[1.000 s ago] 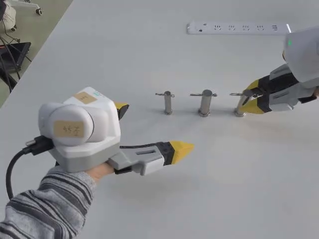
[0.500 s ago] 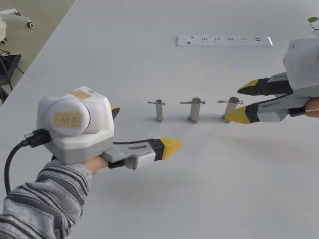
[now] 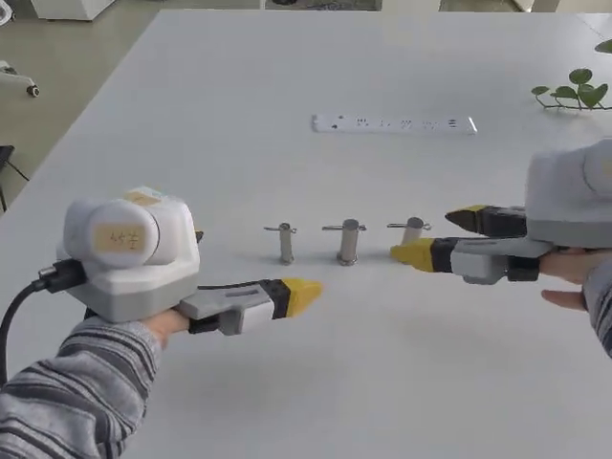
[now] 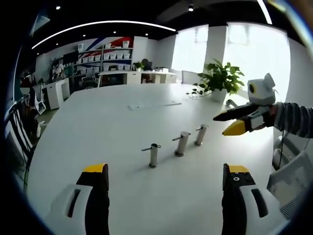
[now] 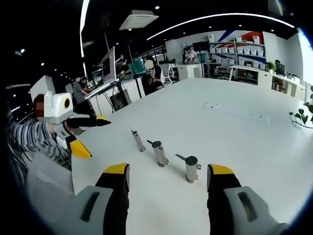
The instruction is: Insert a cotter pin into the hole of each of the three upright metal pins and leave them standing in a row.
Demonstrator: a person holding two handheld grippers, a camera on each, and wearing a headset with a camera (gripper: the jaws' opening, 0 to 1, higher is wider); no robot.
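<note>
Colour log: white bench, yellow-tipped tools.
The left gripper (image 4: 166, 170) and the right gripper (image 3: 436, 235) are both showing yellow tips, black bands behind them, grey mid-sections and white bodies; tan labels (image 3: 121, 239) are sitting on the left body. The metal pins (image 3: 348, 244) are reading silver-grey against the plain white table (image 3: 382, 363). At 12 o'clock from them a white power strip (image 3: 392, 123) is blending in; at 2 o'clock plant leaves (image 3: 569, 91) are showing green. The sleeve (image 3: 67, 402), at 7 o'clock, is showing grey with dark stripes.
</note>
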